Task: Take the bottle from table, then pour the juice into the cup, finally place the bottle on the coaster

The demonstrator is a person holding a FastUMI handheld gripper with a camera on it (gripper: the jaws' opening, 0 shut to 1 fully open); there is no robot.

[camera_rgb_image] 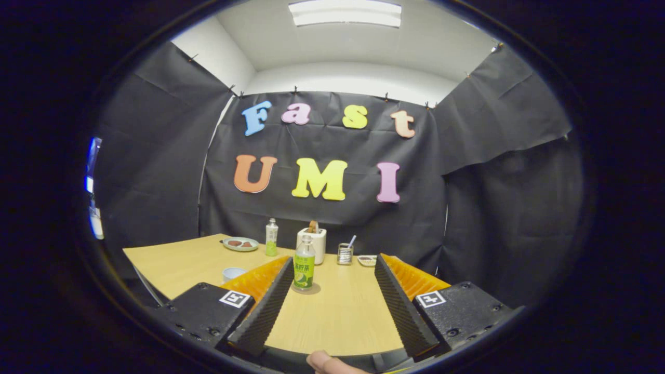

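1. Tongs (332, 280) spread wide, gripping nothing; both fingers hover above the near part of the bench (337, 317). A fingertip of the person's hand (324, 362) shows at the near end, between the finger bases.
2. Juice bottle (304, 269), green label and pale cap, stands upright just ahead of the tongs, close to the tip of the left finger and apart from the right one. It rests on a small round disc (306, 289) that looks like the coaster; too small to be sure.
3. Cup (233, 273), pale and low, sits on the bench beyond the left finger, toward the left edge. Its contents cannot be read from here.
4. Far edge of the bench: a small plate with dark pieces (240, 243), a second slimmer bottle (271, 237), a white box-shaped holder (313, 244), a small metal holder with a stick in it (345, 253), a shallow dish (367, 260).
5. Step, as judged: the scene fits two stages. Either the open tongs are closing in on the bottle to lift it, or the bottle has been set down on its disc and let go.
6. If a grasp is due, the tongs need to shift left to centre the bottle between the fingers, then close on its body below the cap, kept upright.
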